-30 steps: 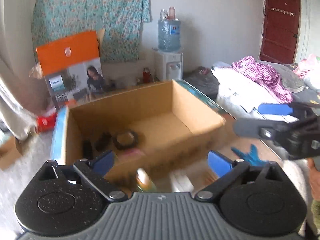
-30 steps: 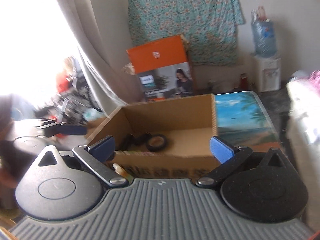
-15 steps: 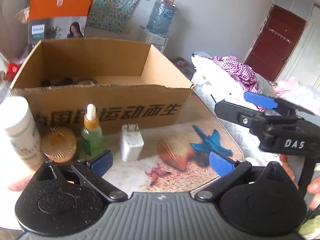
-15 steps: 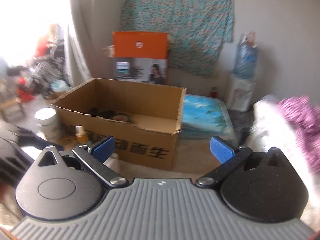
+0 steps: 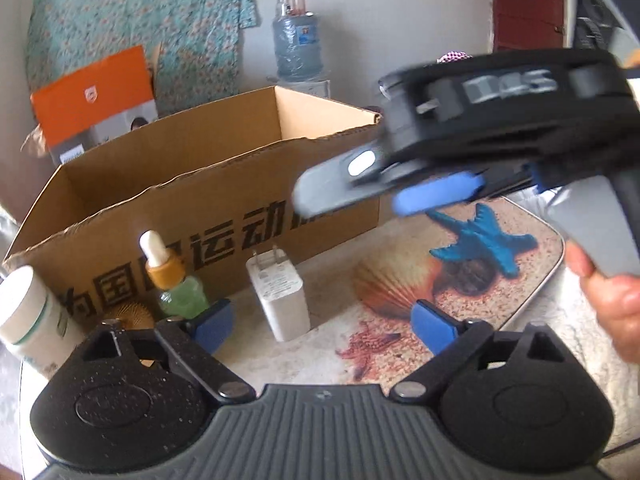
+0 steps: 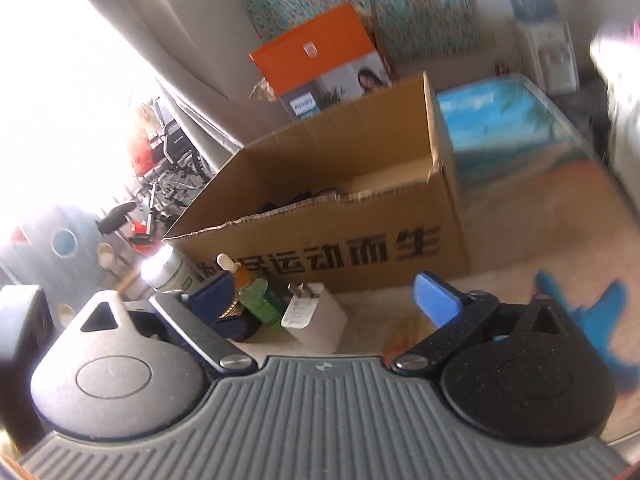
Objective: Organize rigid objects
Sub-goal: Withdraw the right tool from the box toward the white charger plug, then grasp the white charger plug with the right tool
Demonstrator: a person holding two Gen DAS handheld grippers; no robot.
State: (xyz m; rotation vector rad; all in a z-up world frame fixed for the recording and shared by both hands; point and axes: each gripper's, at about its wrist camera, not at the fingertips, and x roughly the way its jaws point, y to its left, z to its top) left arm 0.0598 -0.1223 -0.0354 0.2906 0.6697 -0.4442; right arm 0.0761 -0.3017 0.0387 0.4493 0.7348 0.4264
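Daylight from the blown-out window on my left, glare on the white bottle, motion blur on my right gripper, fisheye-bent edges.

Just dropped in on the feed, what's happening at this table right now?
A person is tidying small items into the open cardboard box. Both grippers are empty, jaws closing. The left hand-held gripper points at the white charger standing on the table in front of the box, beside the green dropper bottle and white jar. The right hand-held gripper faces the same row; the charger sits between its fingers, not yet gripped. Some dark items already lie in the box.
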